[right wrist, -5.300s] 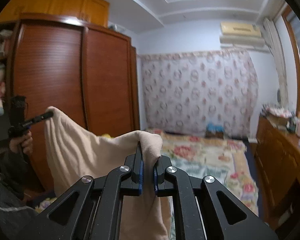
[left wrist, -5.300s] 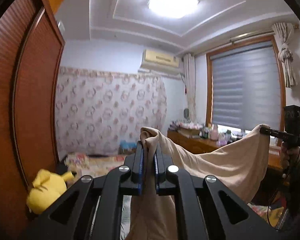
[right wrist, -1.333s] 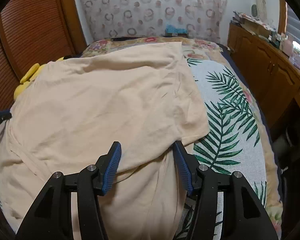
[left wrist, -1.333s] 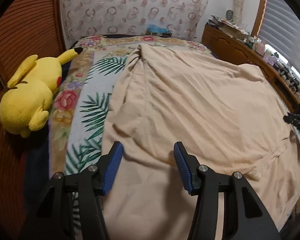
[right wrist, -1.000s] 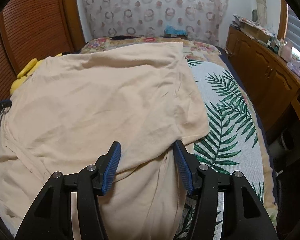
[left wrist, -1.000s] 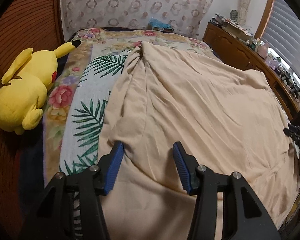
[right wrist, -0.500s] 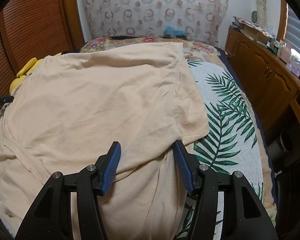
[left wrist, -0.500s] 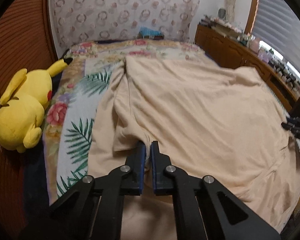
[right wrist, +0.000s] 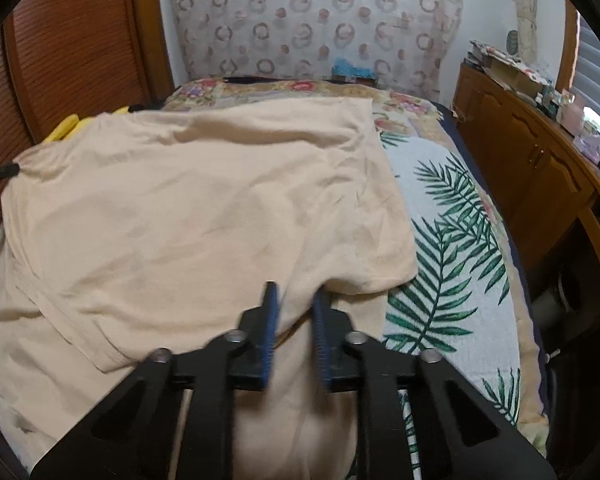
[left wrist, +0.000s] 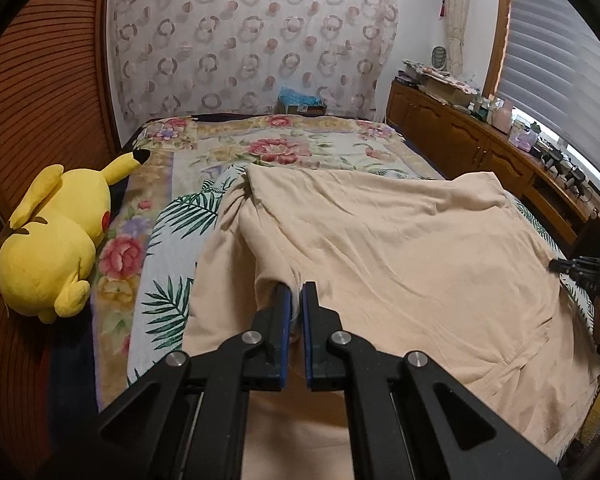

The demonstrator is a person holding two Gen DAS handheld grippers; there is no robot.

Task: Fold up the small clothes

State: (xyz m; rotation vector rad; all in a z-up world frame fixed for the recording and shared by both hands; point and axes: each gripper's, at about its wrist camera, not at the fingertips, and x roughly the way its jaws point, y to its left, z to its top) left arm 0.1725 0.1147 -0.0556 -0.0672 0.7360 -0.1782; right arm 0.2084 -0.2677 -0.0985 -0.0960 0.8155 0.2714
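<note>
A beige garment (left wrist: 400,248) lies spread on the bed, folded over so that an upper layer covers a lower one. My left gripper (left wrist: 296,286) is shut on a fold at the garment's near left edge and lifts it slightly. In the right wrist view the garment (right wrist: 196,208) fills the left and middle. My right gripper (right wrist: 294,288) straddles the upper layer's near edge with its jaws narrowed but still apart, blurred by motion. The right gripper's tip also shows at the far right of the left wrist view (left wrist: 572,266).
The bed (right wrist: 456,240) has a leaf and flower print cover. A yellow plush toy (left wrist: 56,236) lies at its left side by a wooden wardrobe (left wrist: 32,92). A wooden dresser (left wrist: 480,148) with clutter runs along the right. A patterned curtain (left wrist: 252,44) hangs behind.
My left gripper closed on the garment's left fold and raised it a little. My right gripper's jaws have narrowed from wide open around the near edge.
</note>
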